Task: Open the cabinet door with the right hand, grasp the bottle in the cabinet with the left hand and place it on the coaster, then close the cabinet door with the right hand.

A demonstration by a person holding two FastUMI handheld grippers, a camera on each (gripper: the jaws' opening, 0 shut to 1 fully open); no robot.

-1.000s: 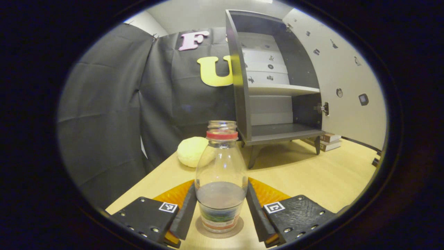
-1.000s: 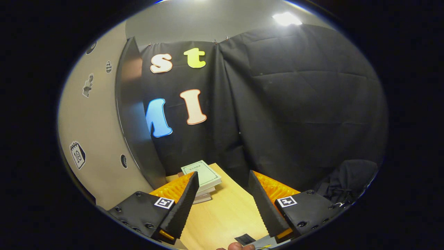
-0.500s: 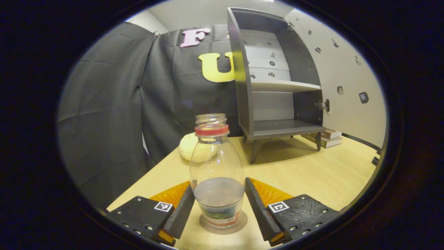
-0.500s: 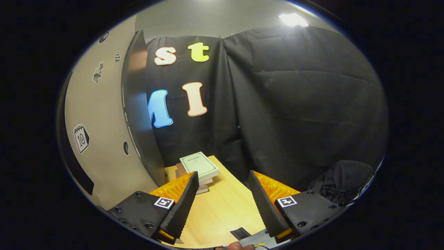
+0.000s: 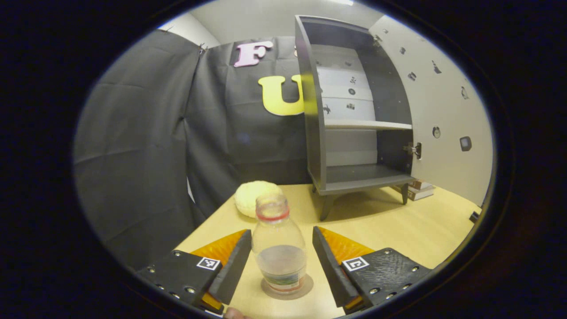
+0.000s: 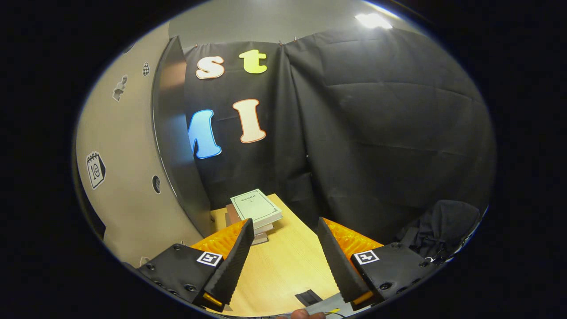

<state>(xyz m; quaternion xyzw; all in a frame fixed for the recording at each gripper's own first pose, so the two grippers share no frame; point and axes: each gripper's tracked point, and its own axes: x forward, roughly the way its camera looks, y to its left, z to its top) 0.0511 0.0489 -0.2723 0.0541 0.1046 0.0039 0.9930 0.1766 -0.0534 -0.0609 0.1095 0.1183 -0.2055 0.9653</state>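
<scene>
The main risk sits with the left gripper (image 5: 282, 254): its fingers stand wide apart on either side of the bottle (image 5: 280, 248), clear of it, so any sideways drift while backing off could clip the bottle and tip it off the coaster (image 5: 287, 286) it stands on, upright, just ahead between the fingers. That gripper is held low and level over the table (image 5: 398, 226), pointing toward the open cabinet (image 5: 354, 115) ahead to its right. The right gripper (image 6: 283, 257) is also spread wide and holds nothing, aimed past a stack of books (image 6: 254, 210). The cabinet door (image 6: 133, 146) stands open at its left; a hasty swing could slam it, and its handle is hard to make out from here.
</scene>
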